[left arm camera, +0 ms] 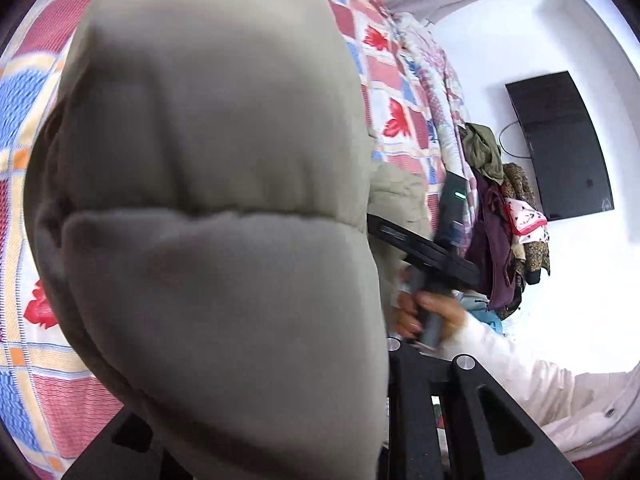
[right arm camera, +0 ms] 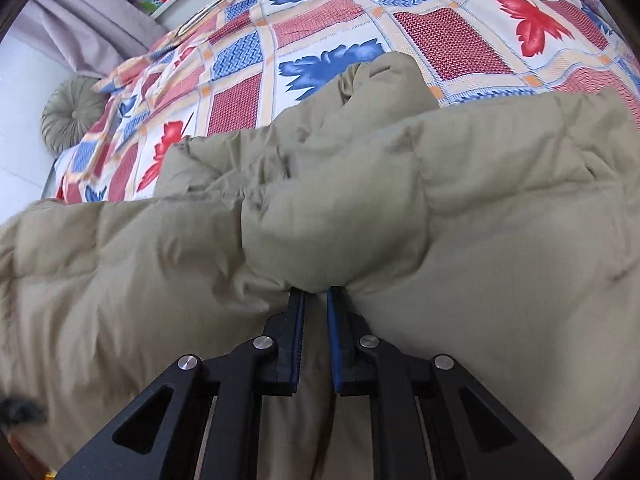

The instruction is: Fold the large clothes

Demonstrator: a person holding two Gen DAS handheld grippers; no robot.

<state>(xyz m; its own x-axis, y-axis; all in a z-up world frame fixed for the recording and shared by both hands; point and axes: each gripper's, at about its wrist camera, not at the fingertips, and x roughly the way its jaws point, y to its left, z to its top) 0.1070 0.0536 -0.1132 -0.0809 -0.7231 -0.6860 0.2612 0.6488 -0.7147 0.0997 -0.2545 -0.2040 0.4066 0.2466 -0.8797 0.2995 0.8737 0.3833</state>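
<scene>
1. The bed [right arm camera: 320, 20], under a red-and-blue leaf-patterned sheet, spreads beyond both hand-held grippers.
2. A puffy, quilted khaki coat [right arm camera: 480, 208] lies crumpled on it, directly ahead of the right hand-held gripper [right arm camera: 316, 296], whose blue-padded fingers [right arm camera: 298, 340] pinch a fold.
3. The coat's bulk hides the left hand-held gripper's [left arm camera: 460, 420] fingertips; its grip cannot be told.

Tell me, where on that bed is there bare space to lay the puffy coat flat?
Bare patterned bedspread lies beyond the khaki coat, toward the round cushion. Nearer the right gripper, coat covers everything.
</scene>
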